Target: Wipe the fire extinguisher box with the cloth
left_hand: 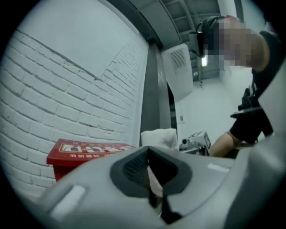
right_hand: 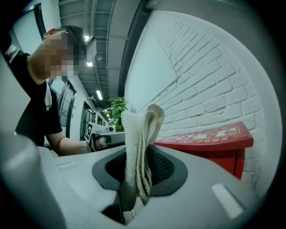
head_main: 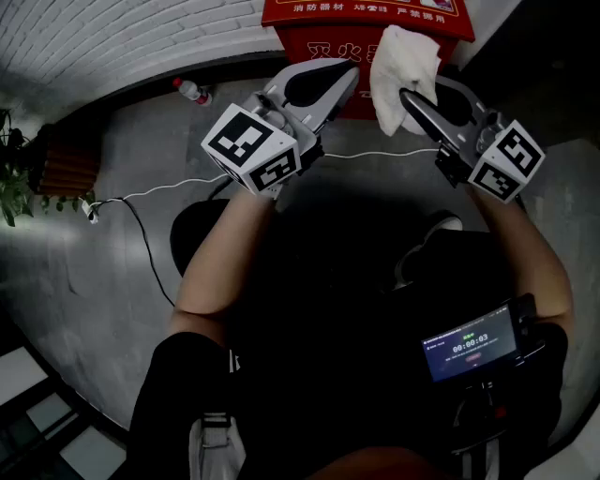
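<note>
Pinching cloth [head_main: 405, 56] in right tool [head_main: 406, 97] | left tool [head_main: 352, 68] pressed together | fire extinguisher box [head_main: 314, 21] edge near

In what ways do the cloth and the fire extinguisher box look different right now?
The cloth is white; the fire extinguisher box is red. The cloth is soft and folded, held up in the right gripper; the box is rigid and stands against the white brick wall. The box's top carries printed characters; the cloth is plain. They are close together.

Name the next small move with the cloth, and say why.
Probably ease the right gripper forward until the cloth presses on the red fire extinguisher box: its jaws are shut on the cloth, which seems not to touch the box yet.
</note>
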{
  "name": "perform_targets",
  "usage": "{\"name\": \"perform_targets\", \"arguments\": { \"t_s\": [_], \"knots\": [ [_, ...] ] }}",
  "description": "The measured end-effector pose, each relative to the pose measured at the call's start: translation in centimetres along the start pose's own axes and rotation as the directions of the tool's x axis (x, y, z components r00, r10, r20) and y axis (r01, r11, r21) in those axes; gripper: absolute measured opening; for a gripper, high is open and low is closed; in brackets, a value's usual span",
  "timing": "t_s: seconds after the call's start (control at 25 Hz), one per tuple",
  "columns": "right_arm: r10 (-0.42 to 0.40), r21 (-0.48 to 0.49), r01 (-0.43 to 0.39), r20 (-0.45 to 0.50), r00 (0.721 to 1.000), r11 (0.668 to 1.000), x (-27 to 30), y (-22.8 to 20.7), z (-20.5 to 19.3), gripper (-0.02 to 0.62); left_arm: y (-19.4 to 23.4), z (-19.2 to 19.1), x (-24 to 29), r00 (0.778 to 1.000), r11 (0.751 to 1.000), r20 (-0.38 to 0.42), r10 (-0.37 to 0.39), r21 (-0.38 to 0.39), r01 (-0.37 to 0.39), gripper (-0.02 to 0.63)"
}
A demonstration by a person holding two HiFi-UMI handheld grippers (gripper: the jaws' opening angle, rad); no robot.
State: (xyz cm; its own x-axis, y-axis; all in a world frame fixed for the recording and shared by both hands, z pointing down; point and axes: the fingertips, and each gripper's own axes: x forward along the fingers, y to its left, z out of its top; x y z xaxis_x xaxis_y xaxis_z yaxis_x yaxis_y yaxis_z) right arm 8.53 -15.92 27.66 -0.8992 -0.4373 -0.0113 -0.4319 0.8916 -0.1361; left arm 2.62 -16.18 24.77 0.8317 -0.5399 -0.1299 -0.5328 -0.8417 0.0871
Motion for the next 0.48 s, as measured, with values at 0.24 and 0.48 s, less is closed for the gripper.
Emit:
{"name": "perform_targets", "arguments": {
  "t_s": [0.24,0.48],
  "knots": [
    [-0.024,0.011,0.024,0.026,0.999,1.0,1.8,-3.1,0.4,0.103,3.3,-0.7,1.7,1.0,0.999,-0.012,0.011,0.034,-0.011,-0.002],
    [-0.043,-0.041,0.045,0.043,0.998,0.998,4.4,-4.6,1.9,0.104,6.2,-0.3,2.6,0.999,0.996,-0.021,0.045,0.075,-0.044,-0.002]
  ]
}}
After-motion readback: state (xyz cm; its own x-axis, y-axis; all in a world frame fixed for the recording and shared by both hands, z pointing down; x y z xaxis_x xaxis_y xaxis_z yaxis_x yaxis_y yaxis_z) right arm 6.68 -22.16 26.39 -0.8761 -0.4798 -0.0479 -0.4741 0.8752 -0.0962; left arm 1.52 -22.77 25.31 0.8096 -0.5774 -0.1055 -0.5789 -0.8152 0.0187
